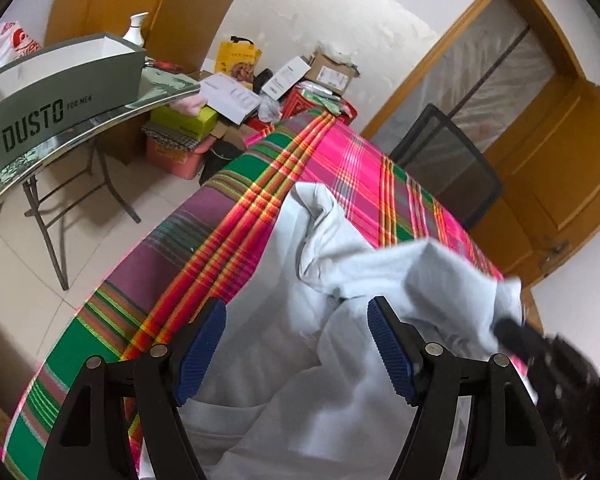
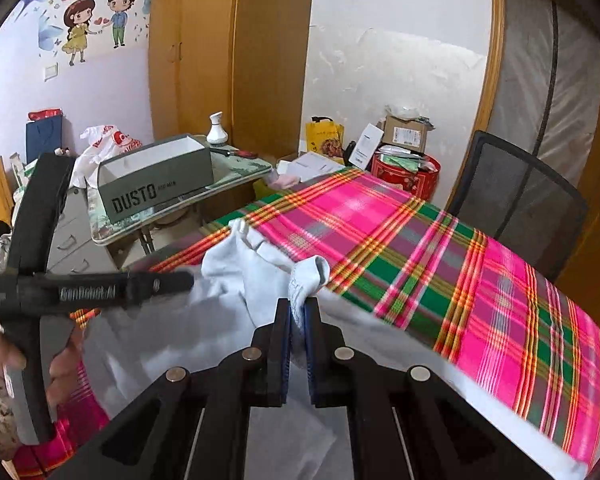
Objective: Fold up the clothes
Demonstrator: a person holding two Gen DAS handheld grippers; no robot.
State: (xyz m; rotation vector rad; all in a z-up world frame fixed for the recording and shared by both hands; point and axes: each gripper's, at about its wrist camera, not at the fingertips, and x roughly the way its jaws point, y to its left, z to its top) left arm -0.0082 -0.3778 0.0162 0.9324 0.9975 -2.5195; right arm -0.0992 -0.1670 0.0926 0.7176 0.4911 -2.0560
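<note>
A pale blue-white garment lies rumpled on the bed's plaid cloth. My left gripper hangs just above it, open, with its blue pads wide apart and the fabric loose beneath them. My right gripper is shut on a lifted fold of the garment, and the cloth bunches up above its pads. In the left wrist view the right gripper shows blurred at the right, pulling a corner of the garment up. The right wrist view has the left gripper at the left, held by a hand.
A folding table with a grey DUSTO box and a white vase stands left of the bed. Boxes and bags are piled beyond the bed's far end. A black mesh chair stands at the far right side, by a wooden door.
</note>
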